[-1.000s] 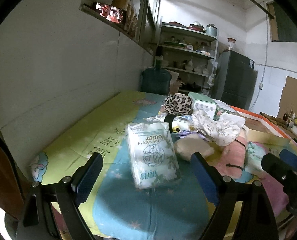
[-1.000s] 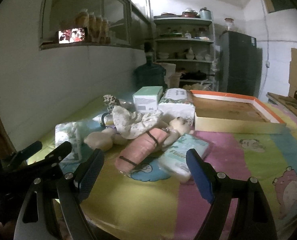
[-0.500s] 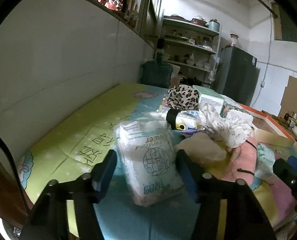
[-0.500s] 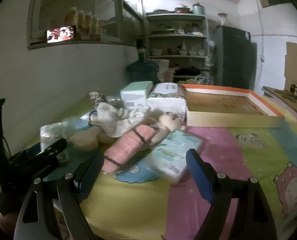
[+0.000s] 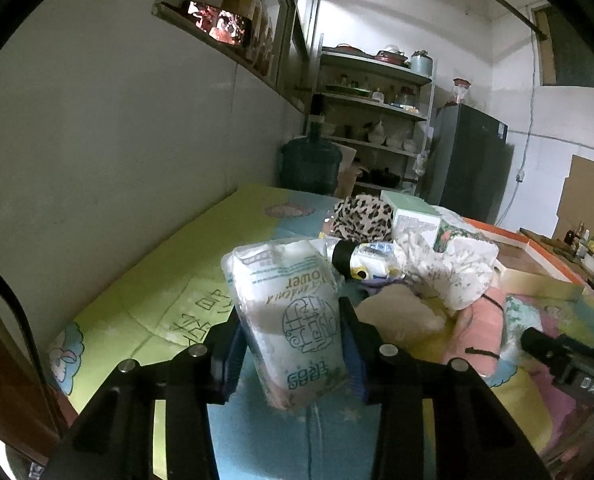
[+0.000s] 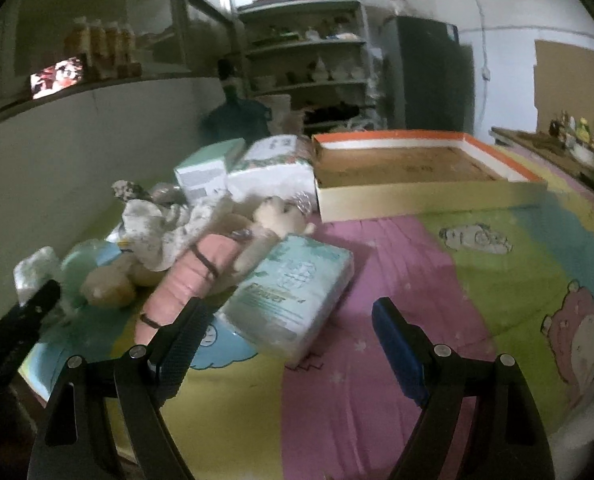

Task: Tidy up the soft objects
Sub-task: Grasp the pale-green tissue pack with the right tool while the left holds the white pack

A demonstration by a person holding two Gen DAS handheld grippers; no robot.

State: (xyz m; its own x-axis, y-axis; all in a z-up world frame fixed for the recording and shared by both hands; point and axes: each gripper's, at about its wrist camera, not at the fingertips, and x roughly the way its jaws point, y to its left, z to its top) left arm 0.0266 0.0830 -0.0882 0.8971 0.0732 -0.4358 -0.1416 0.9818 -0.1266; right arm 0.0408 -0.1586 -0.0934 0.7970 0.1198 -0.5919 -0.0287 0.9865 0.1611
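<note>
A white tissue pack (image 5: 289,312) stands upright between the blue pads of my left gripper (image 5: 291,334). Its jaws are closing and the pads press into the pack's sides, above the cartoon-print sheet (image 5: 145,292). My right gripper (image 6: 287,312) is open with nothing between its fingers, just short of a pale green tissue pack (image 6: 293,292). Behind that lie a pink roll (image 6: 193,276) with a black band, a cream teddy bear (image 6: 277,216) and a floral cloth (image 6: 157,228). A leopard-print cloth (image 5: 363,216) sits farther back.
A shallow cardboard tray with an orange rim (image 6: 417,196) lies behind the pile on the right. A green-and-white box (image 6: 205,172) and a wrapped tissue block (image 6: 273,168) stand beside it. The wall runs along the left; a water jug (image 5: 311,164) and shelves are beyond.
My left gripper's jaws went from wide open to closed onto the white tissue pack. My right gripper moved nearer to the green tissue pack and tilted a little.
</note>
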